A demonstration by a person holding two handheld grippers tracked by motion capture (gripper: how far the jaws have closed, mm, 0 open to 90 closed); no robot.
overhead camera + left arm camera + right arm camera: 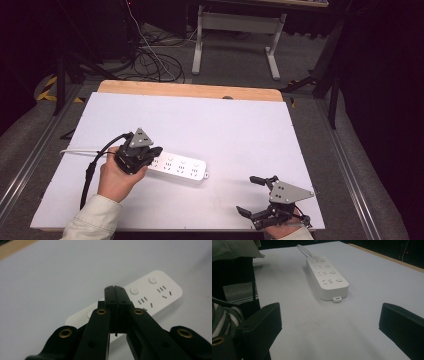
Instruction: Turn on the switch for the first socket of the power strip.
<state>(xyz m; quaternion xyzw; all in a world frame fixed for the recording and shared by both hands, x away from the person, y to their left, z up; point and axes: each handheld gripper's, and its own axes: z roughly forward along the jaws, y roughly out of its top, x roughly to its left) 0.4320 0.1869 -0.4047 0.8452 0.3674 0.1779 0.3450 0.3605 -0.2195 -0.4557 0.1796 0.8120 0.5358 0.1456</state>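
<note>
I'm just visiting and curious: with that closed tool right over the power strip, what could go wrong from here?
Two risks, as guesses. The left tool, jaws shut, sits over the cord end of the white power strip; pressing off-centre there could push the strip sideways on the smooth white table. The right tool waits open and apart from the strip, so nothing steadies its far end.

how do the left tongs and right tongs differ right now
The left tongs are shut, jaws pressed together over the power strip; the right tongs are open, jaws wide apart. The left sit at the strip's cord end; the right stay off it, near the table's front edge. Both are black and hand-held.
</note>
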